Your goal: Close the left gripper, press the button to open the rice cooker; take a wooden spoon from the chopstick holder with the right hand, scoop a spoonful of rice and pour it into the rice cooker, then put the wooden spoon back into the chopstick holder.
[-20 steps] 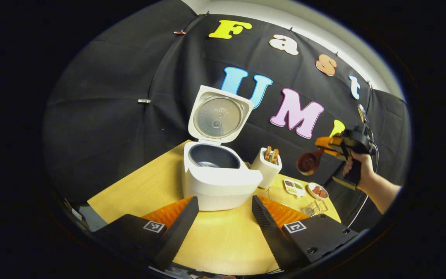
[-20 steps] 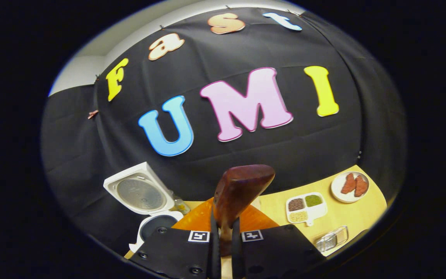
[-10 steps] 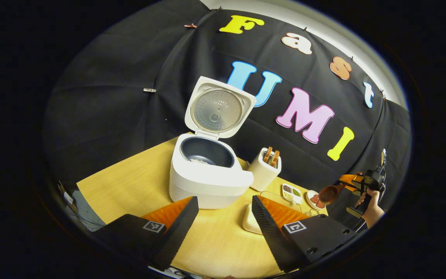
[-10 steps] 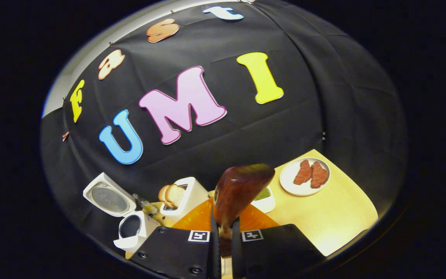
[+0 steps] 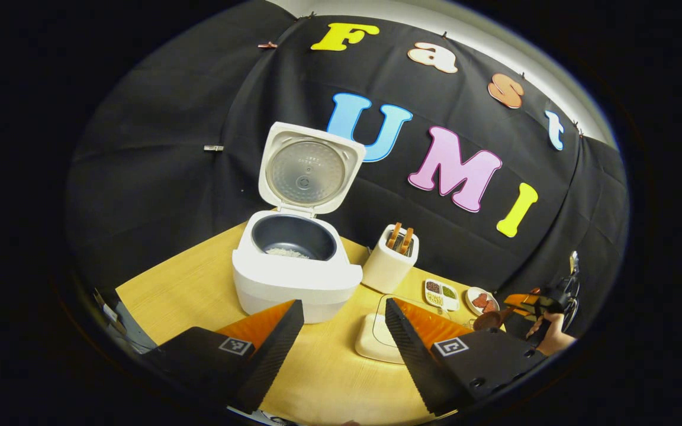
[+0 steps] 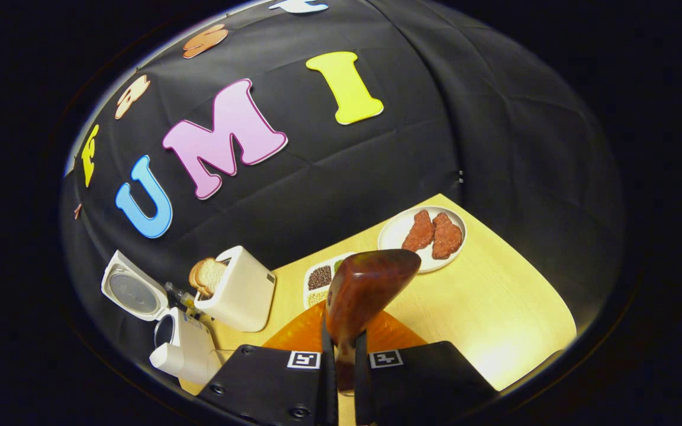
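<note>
Right gripper view puts the wooden spoon closest of all: its handle runs down between the fingers of the right gripper, which are clamped on it from both sides, and the bowl rises just beyond the tips. The spoon looks stiff and light, its polished wood likely a little slippery, so a hold low on the handle, as now, seems right, with the bowl kept level once loaded.

Past the spoon lie the divided dish of grains and, toward the table's far right corner, a plate with two reddish pieces. The white chopstick holder stands near the far edge of the table, with the rice cooker to its left.

From the left gripper view, the left gripper hangs over the near edge with its fingers well apart and nothing between them. Just beyond its right finger sits a shallow cream tray. Farther on the rice cooker stands with its lid upright and a little rice in the pot. The spoon likely heads for the rice supply or back to the holder; I cannot tell which.
</note>
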The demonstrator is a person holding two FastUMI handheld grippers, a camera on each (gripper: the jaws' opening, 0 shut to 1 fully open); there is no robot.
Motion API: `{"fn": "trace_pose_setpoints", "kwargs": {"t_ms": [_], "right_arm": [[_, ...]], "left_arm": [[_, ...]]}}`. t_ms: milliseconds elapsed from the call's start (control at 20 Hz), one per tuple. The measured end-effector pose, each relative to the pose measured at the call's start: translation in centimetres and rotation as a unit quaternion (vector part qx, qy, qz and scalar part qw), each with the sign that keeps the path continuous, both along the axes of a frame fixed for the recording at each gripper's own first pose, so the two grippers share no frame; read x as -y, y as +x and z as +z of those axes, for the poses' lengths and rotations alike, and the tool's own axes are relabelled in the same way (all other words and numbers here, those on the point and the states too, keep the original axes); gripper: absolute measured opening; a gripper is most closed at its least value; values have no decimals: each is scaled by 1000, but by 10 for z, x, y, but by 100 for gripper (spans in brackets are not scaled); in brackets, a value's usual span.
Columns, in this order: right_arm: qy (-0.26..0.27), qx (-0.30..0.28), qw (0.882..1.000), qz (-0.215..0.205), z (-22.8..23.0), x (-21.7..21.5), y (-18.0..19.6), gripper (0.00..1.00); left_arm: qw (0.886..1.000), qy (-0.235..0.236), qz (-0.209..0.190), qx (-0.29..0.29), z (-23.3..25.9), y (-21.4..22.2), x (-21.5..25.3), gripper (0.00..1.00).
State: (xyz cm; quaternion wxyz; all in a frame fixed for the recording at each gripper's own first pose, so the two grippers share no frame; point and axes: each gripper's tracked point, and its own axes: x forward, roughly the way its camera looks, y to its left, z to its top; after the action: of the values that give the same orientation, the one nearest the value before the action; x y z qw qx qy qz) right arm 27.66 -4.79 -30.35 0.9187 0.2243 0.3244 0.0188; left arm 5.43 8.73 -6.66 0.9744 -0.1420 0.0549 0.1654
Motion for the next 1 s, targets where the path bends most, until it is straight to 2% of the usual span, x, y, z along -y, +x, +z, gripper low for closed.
{"fn": "trace_pose_setpoints", "kwargs": {"t_ms": [400, 600, 700, 850, 900, 950, 1000], "right_arm": [[17, -58, 998, -22, -62, -1, -1, 16], [36, -57, 997, -36, -65, 0, 1, 21], [35, -50, 997, -37, -58, 3, -2, 38], [19, -37, 999, -35, -45, 11, -8, 92], [8, -32, 999, -34, -39, 15, -13, 92], [-1, -24, 999, -31, -32, 18, -16, 98], [-15, -16, 999, -30, -28, 22, -21, 100]], "left_arm": [[999, 22, 21, 8, 27, 11, -6, 96], [997, 59, 49, 29, 68, 16, -32, 96], [994, 79, 66, 38, 88, 17, -49, 96], [992, 87, 77, 54, 116, 25, -68, 96], [991, 86, 78, 64, 127, 29, -73, 96], [990, 89, 79, 74, 139, 31, -78, 98], [988, 97, 83, 82, 150, 34, -85, 96]]}}
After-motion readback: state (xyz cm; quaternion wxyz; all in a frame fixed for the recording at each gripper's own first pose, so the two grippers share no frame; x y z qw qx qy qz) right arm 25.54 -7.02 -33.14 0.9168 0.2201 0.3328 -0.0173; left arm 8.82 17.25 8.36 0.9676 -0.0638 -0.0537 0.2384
